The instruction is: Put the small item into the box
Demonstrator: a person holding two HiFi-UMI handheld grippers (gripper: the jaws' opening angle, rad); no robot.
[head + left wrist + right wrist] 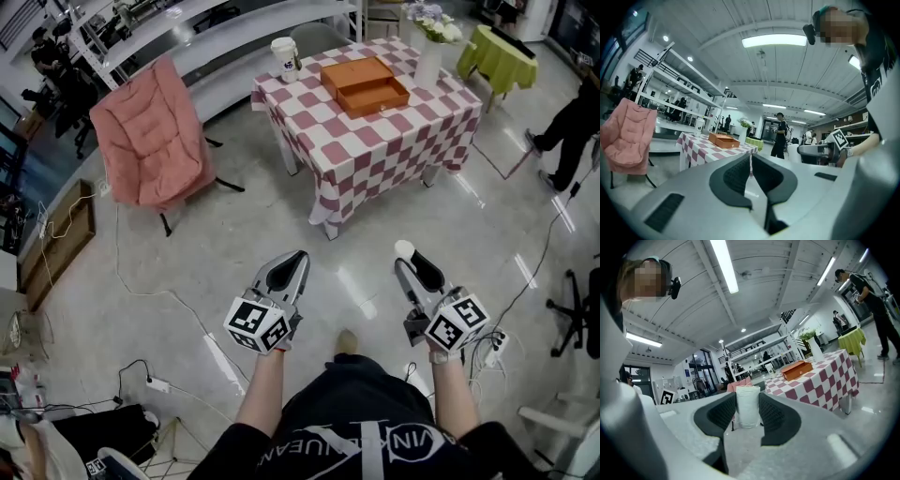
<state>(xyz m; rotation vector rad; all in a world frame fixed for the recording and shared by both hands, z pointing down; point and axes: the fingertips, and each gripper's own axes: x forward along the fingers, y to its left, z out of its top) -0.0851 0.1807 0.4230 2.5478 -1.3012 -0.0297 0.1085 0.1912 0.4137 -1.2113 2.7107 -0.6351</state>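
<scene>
Well short of red-checked table: right tool pinching small white cylindrical item; left tool pressed together, empty. Open orange box on table, item not yet inside; approach and drop remaining.

**Table, checked cloth: contents**

Table draped in a red-and-white checked cloth, standing on a glossy pale floor. On top: one orange box, open, near the middle; one lidded paper cup at a far corner; one white vase of flowers.
</scene>
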